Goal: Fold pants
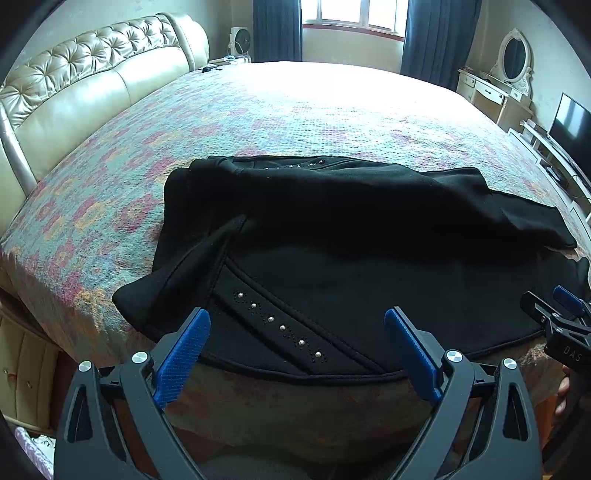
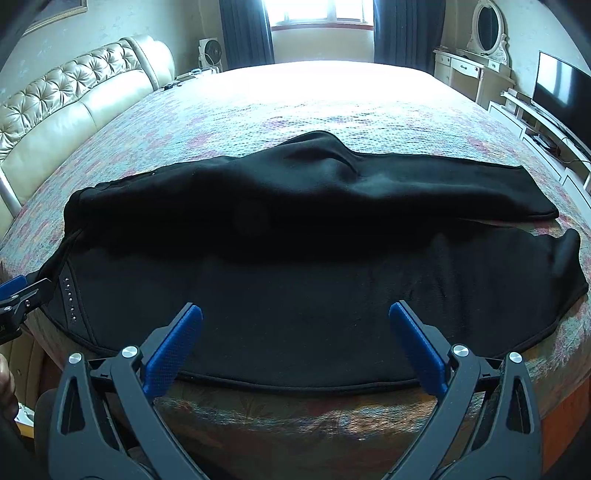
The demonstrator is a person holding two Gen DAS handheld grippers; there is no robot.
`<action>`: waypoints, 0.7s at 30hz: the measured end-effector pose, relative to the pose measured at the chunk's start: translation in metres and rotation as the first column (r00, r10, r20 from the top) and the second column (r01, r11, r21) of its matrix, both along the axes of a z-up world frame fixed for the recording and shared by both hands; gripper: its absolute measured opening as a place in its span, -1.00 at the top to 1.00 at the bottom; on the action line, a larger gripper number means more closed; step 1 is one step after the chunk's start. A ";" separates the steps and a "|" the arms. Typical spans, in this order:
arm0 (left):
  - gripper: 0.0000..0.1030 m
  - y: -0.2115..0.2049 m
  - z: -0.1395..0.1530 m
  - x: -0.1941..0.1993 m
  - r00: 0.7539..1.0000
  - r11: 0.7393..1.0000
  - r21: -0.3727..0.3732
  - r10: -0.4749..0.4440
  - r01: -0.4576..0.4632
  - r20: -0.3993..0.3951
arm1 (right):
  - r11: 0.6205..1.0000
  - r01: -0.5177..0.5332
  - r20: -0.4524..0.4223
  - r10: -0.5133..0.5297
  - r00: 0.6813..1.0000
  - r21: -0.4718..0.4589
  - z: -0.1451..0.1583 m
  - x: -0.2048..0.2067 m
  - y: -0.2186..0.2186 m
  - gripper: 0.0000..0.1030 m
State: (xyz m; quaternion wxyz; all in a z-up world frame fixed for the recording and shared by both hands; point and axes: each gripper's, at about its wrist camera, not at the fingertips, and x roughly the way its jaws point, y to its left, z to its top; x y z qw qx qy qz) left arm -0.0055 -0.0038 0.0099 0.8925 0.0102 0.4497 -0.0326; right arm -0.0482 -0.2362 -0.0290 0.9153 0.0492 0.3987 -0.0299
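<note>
Black pants (image 1: pixel 332 229) lie across the near part of the bed, waist end at the left with a studded pocket trim (image 1: pixel 280 326), legs running right (image 2: pixel 332 236). One leg lies folded over the other along the far side. My left gripper (image 1: pixel 297 321) is open and empty, just above the near hem by the studded trim. My right gripper (image 2: pixel 295 317) is open and empty, above the near edge of the leg. Each gripper shows at the edge of the other's view (image 1: pixel 557 317) (image 2: pixel 22 295).
The bed has a patterned cover (image 1: pixel 295 110) and a tufted cream headboard (image 1: pixel 92 81) at the left. A dresser with an oval mirror (image 1: pixel 513 62) and a TV (image 1: pixel 572 129) on a low stand are at the right. A window with dark curtains (image 1: pixel 277 29) is beyond.
</note>
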 end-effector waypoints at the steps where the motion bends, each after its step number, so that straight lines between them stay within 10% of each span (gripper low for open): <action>1: -0.83 0.000 0.000 0.000 1.000 1.000 0.000 0.000 0.000 0.000 | 1.000 0.000 0.000 0.000 1.000 0.001 0.000 0.000 0.000 -0.96; 21: -0.83 0.000 0.001 0.000 1.000 1.000 -0.003 0.001 -0.001 0.005 | 1.000 -0.005 -0.002 0.005 1.000 -0.003 -0.002 0.001 0.003 -0.96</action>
